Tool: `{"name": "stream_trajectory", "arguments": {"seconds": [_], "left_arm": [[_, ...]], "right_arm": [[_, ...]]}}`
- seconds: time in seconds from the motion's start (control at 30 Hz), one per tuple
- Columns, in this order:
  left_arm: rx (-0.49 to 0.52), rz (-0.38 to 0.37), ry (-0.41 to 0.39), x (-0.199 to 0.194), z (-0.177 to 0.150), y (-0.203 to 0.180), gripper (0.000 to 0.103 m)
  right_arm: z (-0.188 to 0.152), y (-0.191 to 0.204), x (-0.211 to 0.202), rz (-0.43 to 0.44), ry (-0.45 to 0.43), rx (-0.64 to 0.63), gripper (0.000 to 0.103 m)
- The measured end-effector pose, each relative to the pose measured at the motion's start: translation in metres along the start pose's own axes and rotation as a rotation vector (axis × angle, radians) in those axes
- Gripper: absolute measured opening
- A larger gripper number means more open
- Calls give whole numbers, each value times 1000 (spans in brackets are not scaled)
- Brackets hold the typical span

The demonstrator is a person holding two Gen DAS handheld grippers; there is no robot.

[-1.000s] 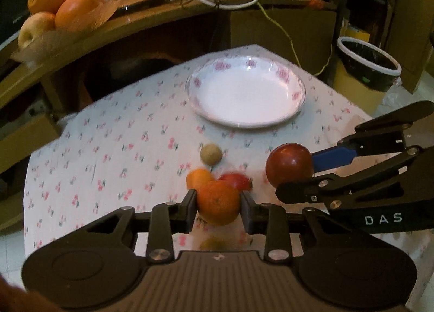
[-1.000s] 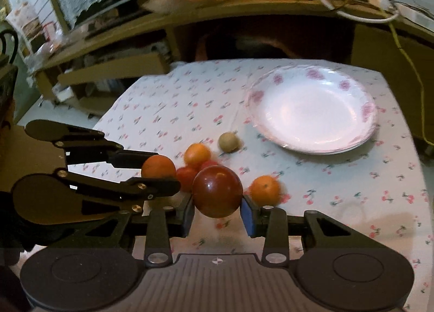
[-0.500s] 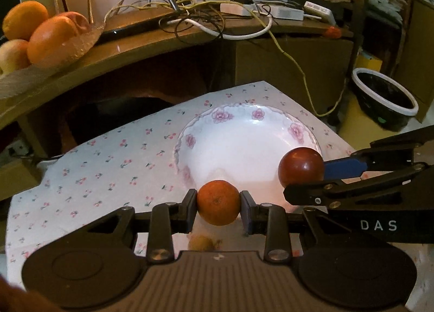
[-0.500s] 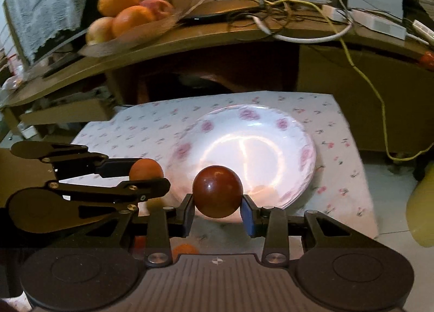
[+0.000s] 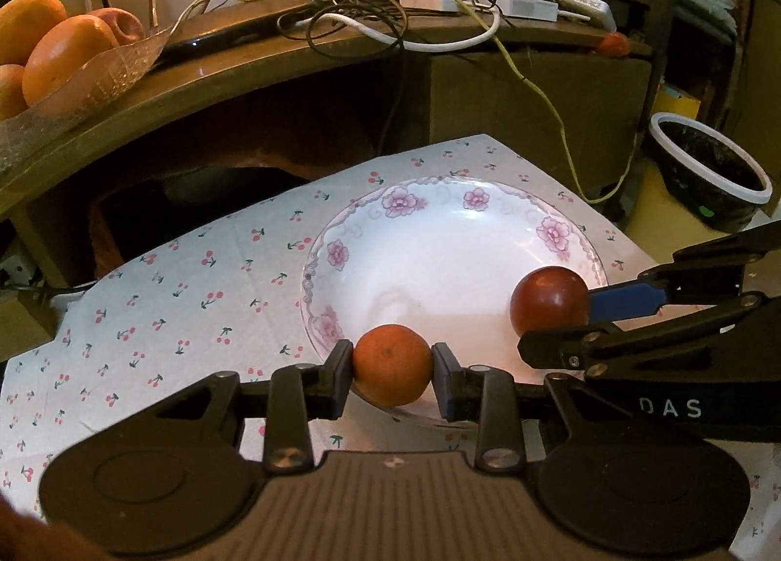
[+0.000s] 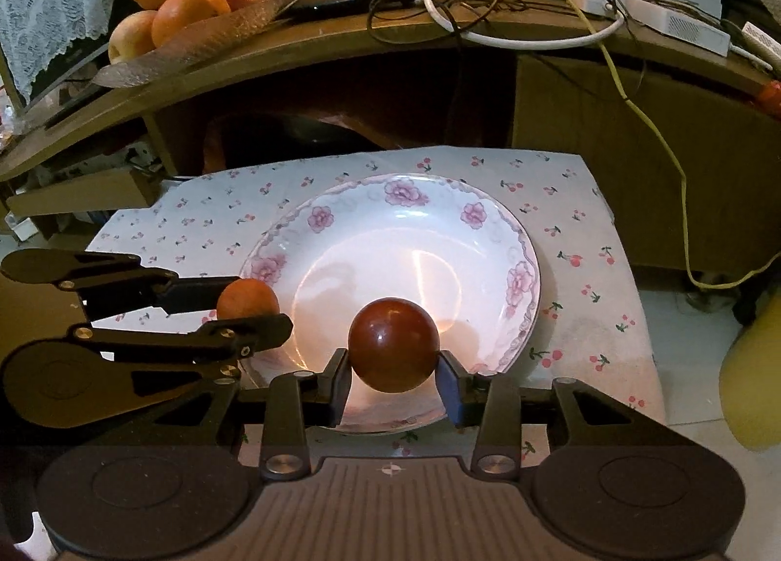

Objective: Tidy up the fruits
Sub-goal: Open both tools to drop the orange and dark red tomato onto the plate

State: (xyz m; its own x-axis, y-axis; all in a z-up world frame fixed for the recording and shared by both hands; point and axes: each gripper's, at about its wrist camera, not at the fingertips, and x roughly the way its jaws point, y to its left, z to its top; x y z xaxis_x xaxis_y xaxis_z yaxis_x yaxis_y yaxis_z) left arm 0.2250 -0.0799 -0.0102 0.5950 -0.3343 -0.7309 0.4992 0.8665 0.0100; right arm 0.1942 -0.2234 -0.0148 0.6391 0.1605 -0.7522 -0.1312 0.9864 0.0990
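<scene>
My left gripper (image 5: 392, 365) is shut on a small orange (image 5: 392, 363) and holds it above the near left rim of the white flowered plate (image 5: 439, 238). My right gripper (image 6: 393, 352) is shut on a dark red round fruit (image 6: 393, 350) and holds it above the plate's near part (image 6: 415, 238). The red fruit also shows in the left wrist view (image 5: 549, 301), at the right over the plate. The orange shows in the right wrist view (image 6: 247, 298), at the plate's left rim. The plate's inside is bare.
The plate lies on a cherry-print tablecloth (image 5: 195, 297). Behind stands a wooden desk (image 6: 390, 38) with tangled cables and a glass dish of oranges and apples (image 6: 180, 9). A black bin (image 5: 708, 170) with a white rim stands on the floor at the right.
Both grippers have carried their fruits forward from the pile of loose fruits to over the plate. The loose fruits on the cloth have dropped out of view.
</scene>
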Motion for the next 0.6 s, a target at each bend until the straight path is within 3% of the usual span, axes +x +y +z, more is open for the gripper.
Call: {"name": "stream_trajectory", "arguments": {"seconds": [0.6], "left_arm": [[-22,17,-48,-18,6,5,43]], "right_arm": [[5,0,-14,-7,-62,-5,46]]}}
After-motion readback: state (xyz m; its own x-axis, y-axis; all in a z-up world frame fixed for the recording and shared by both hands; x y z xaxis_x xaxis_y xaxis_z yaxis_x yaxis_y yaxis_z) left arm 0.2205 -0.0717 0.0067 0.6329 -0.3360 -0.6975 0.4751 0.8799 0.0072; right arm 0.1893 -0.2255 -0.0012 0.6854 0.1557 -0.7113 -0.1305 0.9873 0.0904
